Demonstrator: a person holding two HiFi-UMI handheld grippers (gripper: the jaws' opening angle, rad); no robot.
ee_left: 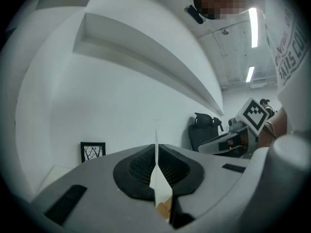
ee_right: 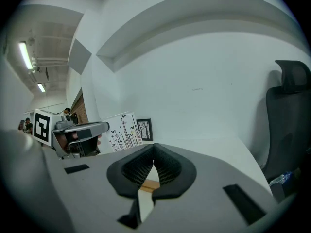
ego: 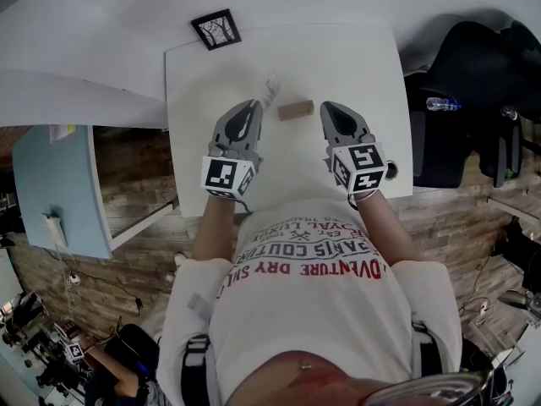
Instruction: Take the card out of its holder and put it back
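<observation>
The grey plastic left gripper [ego: 254, 106] points forward, jaws pinching a thin white card [ee_left: 157, 176]. The matching right gripper [ego: 328, 110] sits level alongside, jaws together.

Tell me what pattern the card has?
The white paper card has black stems and butterflies; right gripper view.

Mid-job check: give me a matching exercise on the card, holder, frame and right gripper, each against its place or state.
1 card
2 holder
3 frame
4 right gripper

A shut, empty
B at the far edge of the table
C clamped in the left gripper
D lying on the table between the grippers

Pairs: 1-C, 2-D, 3-B, 4-A
</observation>
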